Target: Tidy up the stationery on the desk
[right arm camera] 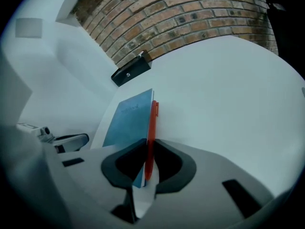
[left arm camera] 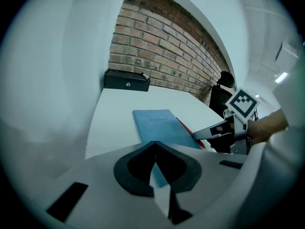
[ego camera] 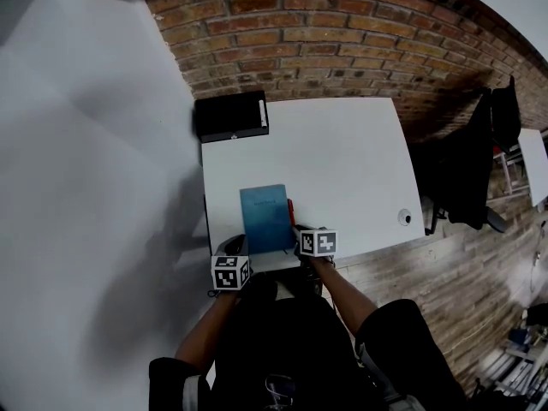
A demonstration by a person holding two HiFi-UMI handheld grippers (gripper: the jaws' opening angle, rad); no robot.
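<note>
- Right gripper view shows the right gripper with its jaws pinched on the near end of a red pen. The rest of the pen lies flat, just beside the right edge of the blue notebook.
- The left gripper has its jaws pressed fully together with nothing between them. Its tips sit at the notebook's near edge, and no view shows whether they touch the cover.
- The pen looks light, stiff and smooth. Held so near one end, the slim barrel could swivel or slip, so a hold nearer the middle would likely be steadier.
- The notebook looks thin and soft-covered, so it will probably flex if lifted by one corner. Lying flat, it offers only its edges to pinch, and the near edge by the front of the tabletop seems the easiest to take.
- Both things lie near the front left of the tabletop, close to its front edge.
- Beyond the notebook the white surface is bare, with plenty of room toward the far side and the right.
- A black box sits at the far left corner against the brick wall, well apart from the notebook.
- A small round grommet lies near the right edge.
- The front and right edges drop to a wooden floor, so a round pen set down loose could roll off.
</note>
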